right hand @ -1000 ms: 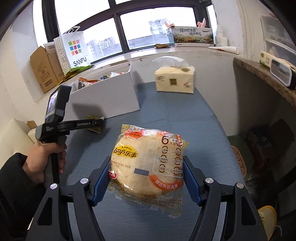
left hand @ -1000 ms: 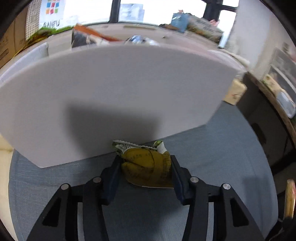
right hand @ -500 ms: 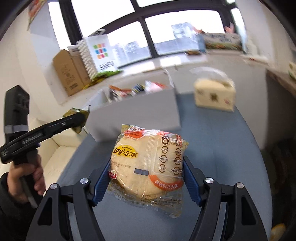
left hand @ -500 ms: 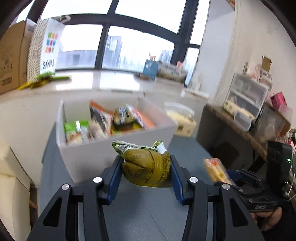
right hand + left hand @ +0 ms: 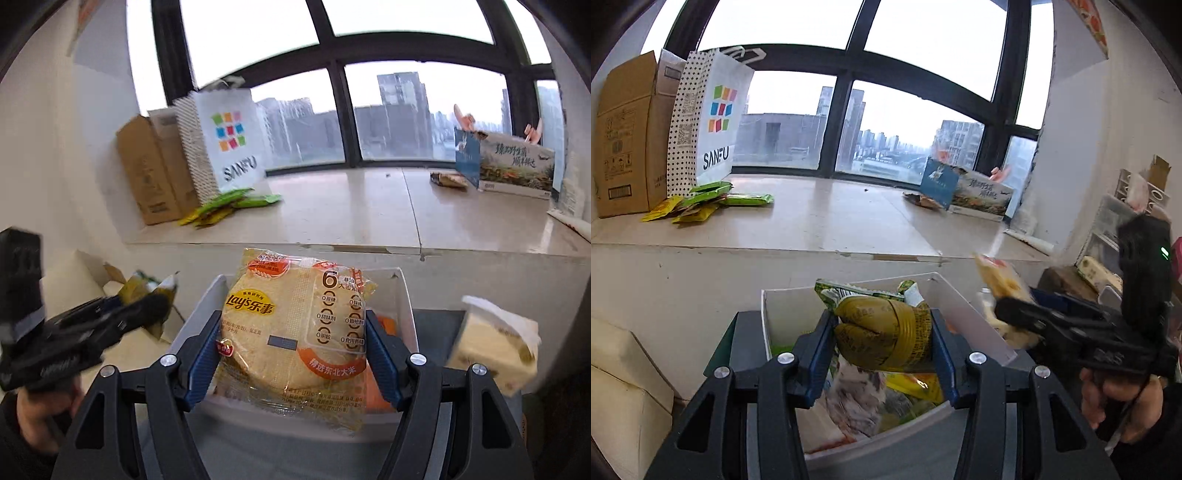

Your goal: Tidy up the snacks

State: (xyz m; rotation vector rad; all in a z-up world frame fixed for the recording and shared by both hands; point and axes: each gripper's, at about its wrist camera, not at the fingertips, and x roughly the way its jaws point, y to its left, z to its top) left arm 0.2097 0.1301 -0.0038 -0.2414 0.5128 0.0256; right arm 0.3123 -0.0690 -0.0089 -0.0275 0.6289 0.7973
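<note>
My left gripper (image 5: 882,332) is shut on a crumpled yellow-green snack packet (image 5: 882,334) and hangs over the open white box (image 5: 964,308), which holds several snack packs. My right gripper (image 5: 291,332) is shut on a clear Lay's rice cracker bag (image 5: 295,332), held above the same white box (image 5: 201,304). In the left wrist view the right gripper (image 5: 1004,310) comes in from the right with the cracker bag (image 5: 997,280) over the box's right wall. In the right wrist view the left gripper (image 5: 159,301) sits at the left with its packet (image 5: 142,286).
A wide windowsill (image 5: 831,218) runs behind the box, carrying cardboard boxes (image 5: 624,136), a SANFU paper bag (image 5: 709,118), loose green and yellow packets (image 5: 705,201) and a printed carton (image 5: 982,194). A tissue pack (image 5: 495,343) lies right of the box. Shelves (image 5: 1123,210) stand at the far right.
Both grippers have risen from table level to above the white box, each keeping its snack. The right gripper has swung left toward the box, ending beside the left one.
</note>
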